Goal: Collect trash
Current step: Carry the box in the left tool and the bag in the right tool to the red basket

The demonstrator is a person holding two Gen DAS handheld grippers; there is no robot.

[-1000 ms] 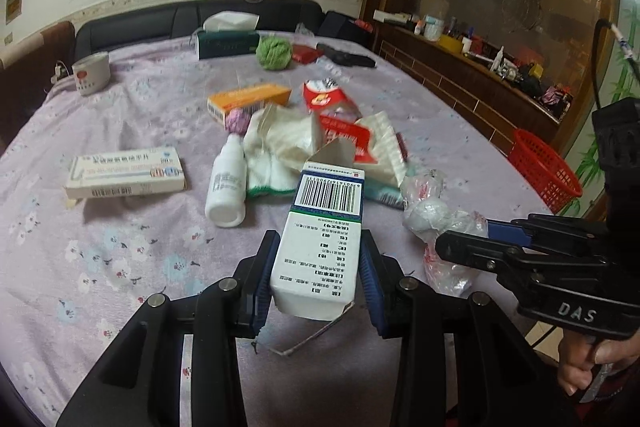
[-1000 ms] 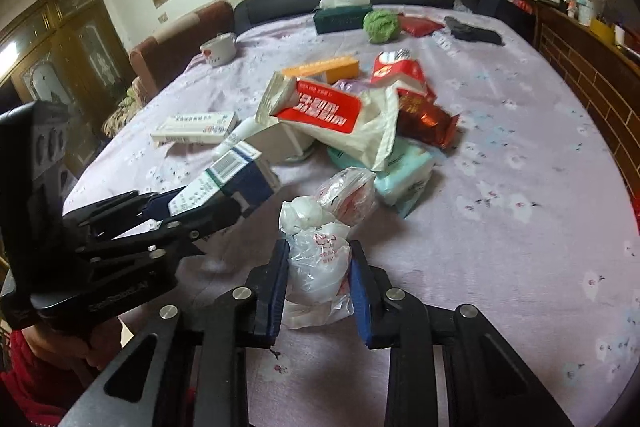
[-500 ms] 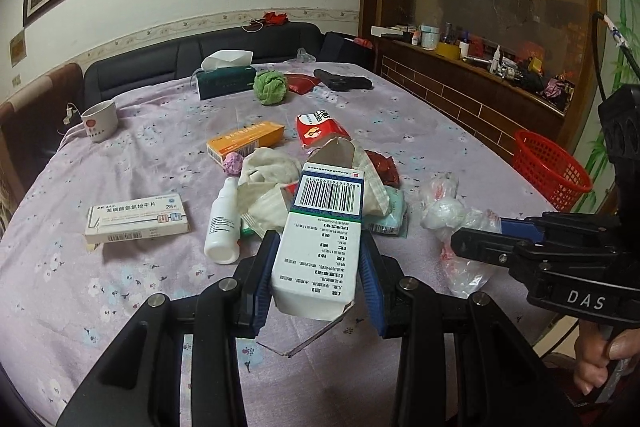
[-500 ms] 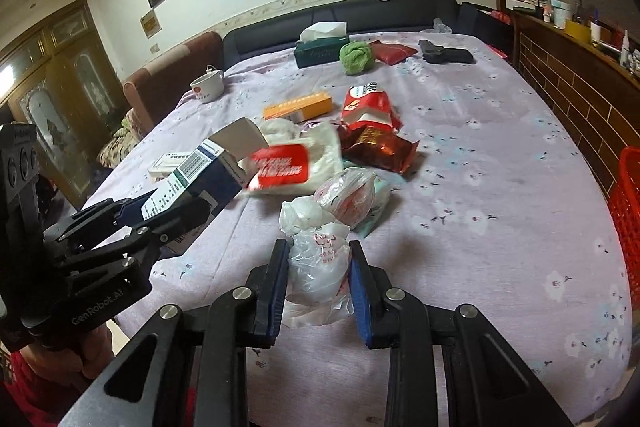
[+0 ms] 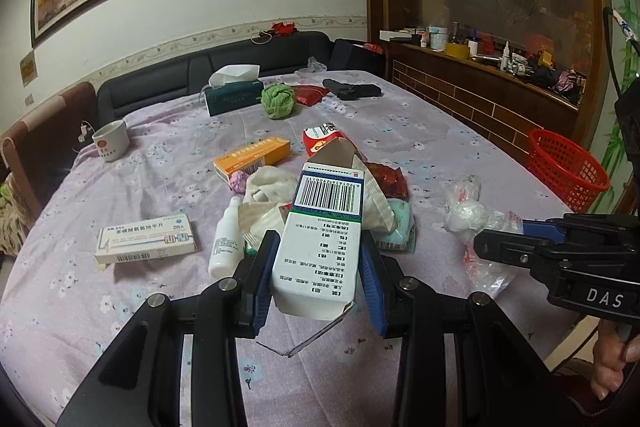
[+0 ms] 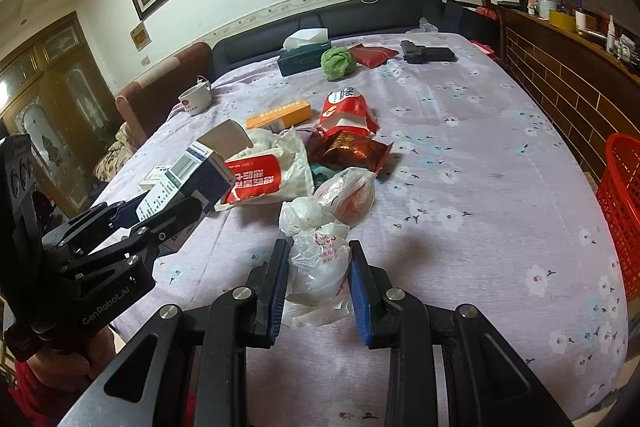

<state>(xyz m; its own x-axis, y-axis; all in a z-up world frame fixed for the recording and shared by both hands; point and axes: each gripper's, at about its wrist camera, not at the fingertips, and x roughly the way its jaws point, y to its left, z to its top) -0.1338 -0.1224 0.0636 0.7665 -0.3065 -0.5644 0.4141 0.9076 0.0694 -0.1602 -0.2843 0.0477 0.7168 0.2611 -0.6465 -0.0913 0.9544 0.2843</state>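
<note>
- Left wrist view: L gripper (image 5: pixel 318 269) clamped on white carton (image 5: pixel 322 239), barcode up, top flap open, held above table (image 5: pixel 440 131) w/ lilac floral cloth.
- Beyond carton: trash pile w/ white wrapper (image 5: pixel 268 187), red pack (image 5: pixel 320 141), dark red foil bag (image 5: pixel 386 179), teal pack (image 5: pixel 398 227).
- Left of pile: white bottle (image 5: pixel 226 243) lying down, pill box (image 5: pixel 146 239) further left, orange box (image 5: pixel 252 159) behind.
- Far end: mug (image 5: pixel 111 140), tissue box (image 5: pixel 232 95), green ball (image 5: pixel 278 101), black item (image 5: pixel 352 89).
- Right side: R gripper (image 5: pixel 496 239) closed on plastic bag (image 5: pixel 476 217); red basket (image 5: pixel 566 165) off table edge; fingers (image 5: pixel 610 371) on handle at lower right.
- Right wrist view: R gripper (image 6: pixel 318 277) jaws pinching crumpled plastic bag (image 6: pixel 320 267), bag's knotted part + reddish contents sticking out fwd, near table (image 6: pixel 480 187) edge.
- L gripper (image 6: pixel 160 213) at left, shut on carton (image 6: pixel 188 183), flap up, carton lifted off cloth.
- Pile behind: red-label wrapper (image 6: pixel 256 179), foil bag (image 6: pixel 352 147), red pack (image 6: pixel 346 111), orange box (image 6: pixel 280 113).
- Mug (image 6: pixel 195 99), tissue box (image 6: pixel 302 53), green ball (image 6: pixel 338 63) at far end; basket (image 6: pixel 624 203) at right edge, apart from table.
</note>
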